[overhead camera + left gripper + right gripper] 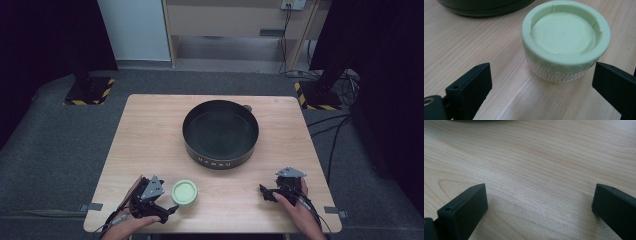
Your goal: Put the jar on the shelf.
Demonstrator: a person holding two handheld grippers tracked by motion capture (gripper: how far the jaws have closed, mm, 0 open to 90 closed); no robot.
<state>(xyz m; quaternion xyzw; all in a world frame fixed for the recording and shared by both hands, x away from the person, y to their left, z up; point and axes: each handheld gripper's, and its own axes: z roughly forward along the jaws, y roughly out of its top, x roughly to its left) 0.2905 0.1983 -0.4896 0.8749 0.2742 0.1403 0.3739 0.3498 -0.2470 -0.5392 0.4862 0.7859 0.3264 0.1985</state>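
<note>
Pale green jar (184, 193) sits near side of black pan (220, 134). Left gripper (169, 210) wide open, empty, just beside it: centre jaws around ribbed side first. Right gripper (263, 190) wide open, empty.

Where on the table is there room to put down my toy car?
Bare wood lies left of the black pan, and between the green-lidded jar and the right gripper. It's tight where the left gripper sits by the jar.

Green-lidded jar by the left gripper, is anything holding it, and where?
Nothing is held. The left gripper is open, jaws wide of the green-lidded jar, not touching it. The right gripper is open over bare table.
</note>
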